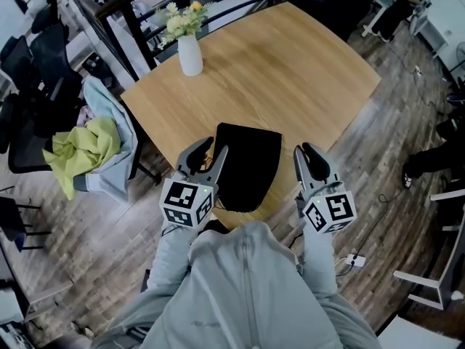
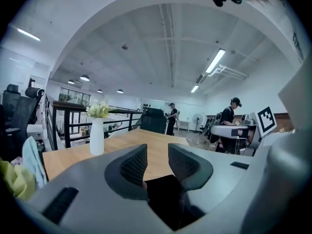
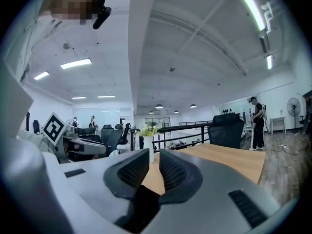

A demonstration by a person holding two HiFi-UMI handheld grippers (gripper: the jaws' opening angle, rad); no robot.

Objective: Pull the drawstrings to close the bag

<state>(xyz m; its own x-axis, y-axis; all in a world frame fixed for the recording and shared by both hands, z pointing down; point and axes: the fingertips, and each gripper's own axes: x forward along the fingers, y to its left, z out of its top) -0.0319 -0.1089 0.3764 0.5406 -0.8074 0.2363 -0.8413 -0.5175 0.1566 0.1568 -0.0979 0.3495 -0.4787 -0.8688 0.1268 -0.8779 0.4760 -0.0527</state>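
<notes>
Left gripper (image 2: pixel 157 156): jaws moderately apart, nothing gripped. Right gripper (image 3: pixel 154 164): jaws only narrowly apart, also empty. Black bag (image 1: pixel 248 164) lies flat at the table's (image 1: pixel 312 71) near edge, between both grippers. White vase (image 1: pixel 190 54) stands by the far left edge.

You hold 2 grippers: 1 left gripper (image 1: pixel 216 148) and 1 right gripper (image 1: pixel 302 150). You can count 1 wooden table (image 1: pixel 290 64), 1 black bag (image 1: pixel 247 167), 1 white vase (image 1: pixel 190 55) and 1 yellow-green cloth (image 1: pixel 86 147).
</notes>
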